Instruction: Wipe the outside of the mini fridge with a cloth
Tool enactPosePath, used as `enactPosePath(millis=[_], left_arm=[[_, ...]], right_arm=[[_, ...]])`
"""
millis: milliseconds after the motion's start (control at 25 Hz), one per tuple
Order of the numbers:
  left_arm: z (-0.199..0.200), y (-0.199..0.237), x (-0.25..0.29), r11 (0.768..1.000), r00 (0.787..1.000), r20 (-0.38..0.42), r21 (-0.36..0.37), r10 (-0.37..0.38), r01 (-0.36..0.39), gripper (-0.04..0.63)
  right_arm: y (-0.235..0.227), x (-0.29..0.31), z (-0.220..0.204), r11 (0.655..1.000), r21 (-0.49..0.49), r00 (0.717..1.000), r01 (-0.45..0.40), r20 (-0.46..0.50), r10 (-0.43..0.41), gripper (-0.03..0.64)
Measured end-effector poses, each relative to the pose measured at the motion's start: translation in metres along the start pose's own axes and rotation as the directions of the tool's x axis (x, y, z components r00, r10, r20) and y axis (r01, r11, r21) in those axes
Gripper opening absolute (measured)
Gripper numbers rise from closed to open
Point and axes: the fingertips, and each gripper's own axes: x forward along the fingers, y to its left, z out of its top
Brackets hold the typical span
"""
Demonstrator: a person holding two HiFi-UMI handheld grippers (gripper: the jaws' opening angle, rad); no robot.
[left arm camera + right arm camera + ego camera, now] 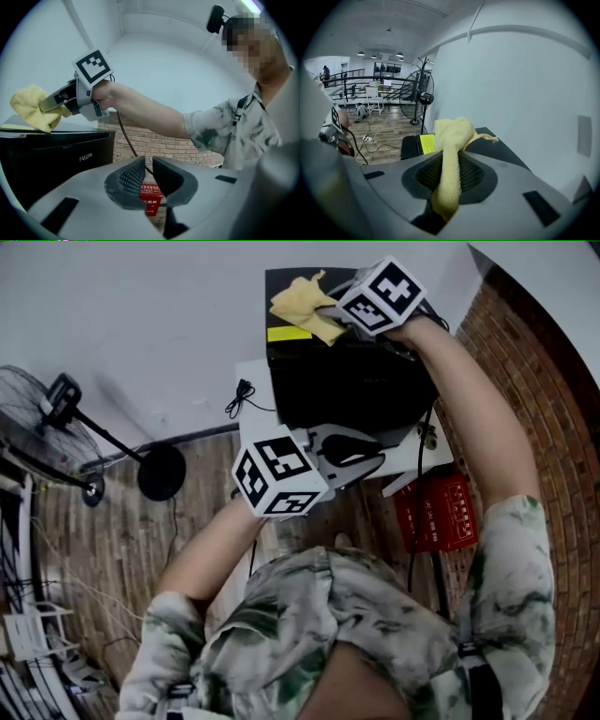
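Observation:
The black mini fridge (347, 381) stands on a low white stand (417, 454) against the white wall. On its top lies a yellow cloth (300, 306), and my right gripper (330, 315) is shut on it, reaching across from the right. In the right gripper view the cloth (452, 154) hangs out between the jaws over the fridge top (497, 145). My left gripper (361, 451) hovers low in front of the fridge, jaws nearly together and holding nothing. The left gripper view shows the fridge front (56, 159), the cloth (33, 110) and the right gripper (47, 104) above it.
A red crate (439, 512) sits on the floor under the stand, to the right. A standing fan (37, 427) with a round base (161, 472) is at the left. A brick wall (544, 381) closes the right side. Cables trail over the wooden floor.

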Motion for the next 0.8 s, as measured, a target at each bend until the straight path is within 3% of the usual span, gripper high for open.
enactPosePath(millis=[400,800], left_arm=[[0.019,0.025,0.041,0.998,0.998,0.004,0.025,-0.056,0.056,0.04],[0.027,0.038,0.076,0.993,0.993,-0.004,0.042,-0.115,0.115,0.04]], right_arm=[[-0.089,-0.031,-0.092,0.991,0.103,0.988,0.091,-0.134,-0.077,0.094],[-0.169,-0.091,-0.182,0.952,0.163,0.937,0.26,-0.28,-0.208,0.094]])
